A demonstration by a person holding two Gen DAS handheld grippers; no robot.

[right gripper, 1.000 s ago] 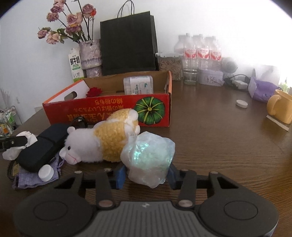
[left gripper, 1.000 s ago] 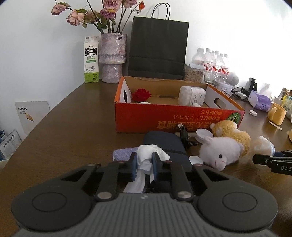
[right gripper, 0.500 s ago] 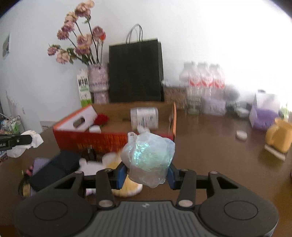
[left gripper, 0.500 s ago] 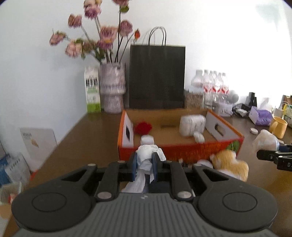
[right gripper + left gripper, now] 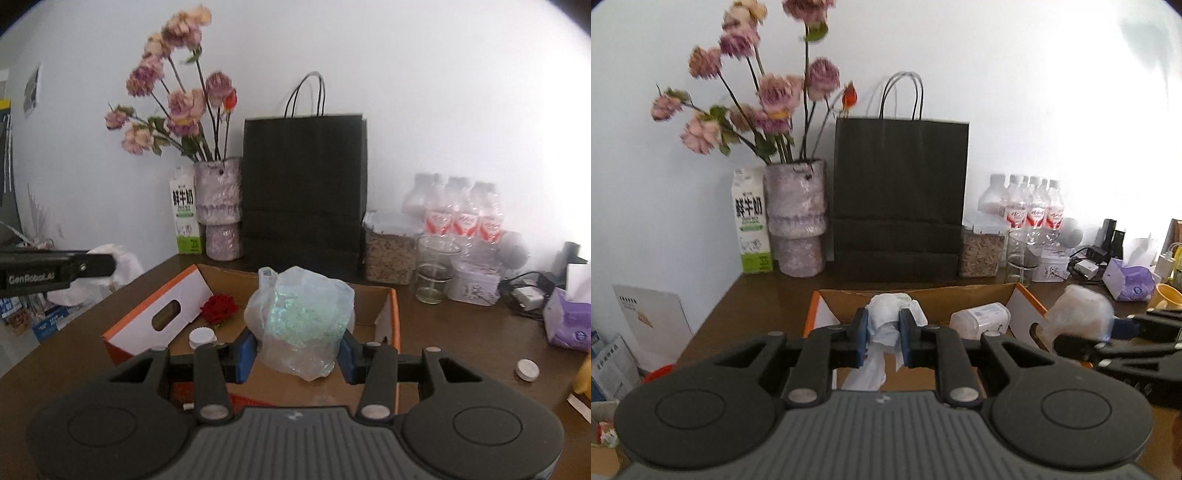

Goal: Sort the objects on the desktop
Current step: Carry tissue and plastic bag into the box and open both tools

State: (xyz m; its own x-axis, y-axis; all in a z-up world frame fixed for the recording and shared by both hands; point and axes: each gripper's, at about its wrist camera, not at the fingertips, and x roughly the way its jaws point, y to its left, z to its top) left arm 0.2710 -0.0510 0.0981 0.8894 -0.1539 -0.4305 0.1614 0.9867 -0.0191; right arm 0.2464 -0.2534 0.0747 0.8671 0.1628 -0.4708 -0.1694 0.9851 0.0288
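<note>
My left gripper (image 5: 882, 332) is shut on a crumpled white tissue (image 5: 886, 325) and hangs over the near side of the orange cardboard box (image 5: 1027, 299). A crumpled clear plastic bag (image 5: 301, 317) with a greenish shimmer sits squeezed between the blue pads of my right gripper (image 5: 297, 350), held above the same orange cardboard box (image 5: 147, 328). Inside the box lie a red fabric rose (image 5: 219, 308), a small white cap (image 5: 201, 336) and a white plastic container (image 5: 982, 319). In the right wrist view the left gripper's tissue (image 5: 122, 266) shows at the left edge.
Along the wall stand a vase of dried pink flowers (image 5: 796, 225), a milk carton (image 5: 751, 225), a black paper bag (image 5: 899, 195), a grain jar (image 5: 389, 254), a glass (image 5: 434, 275) and water bottles (image 5: 461, 218). A purple tissue pack (image 5: 567, 321) and a white lid (image 5: 527, 369) lie right.
Both grippers rose from the table and moved forward over the orange box, each still holding its load. The plush toy and dark case dropped out of view.
</note>
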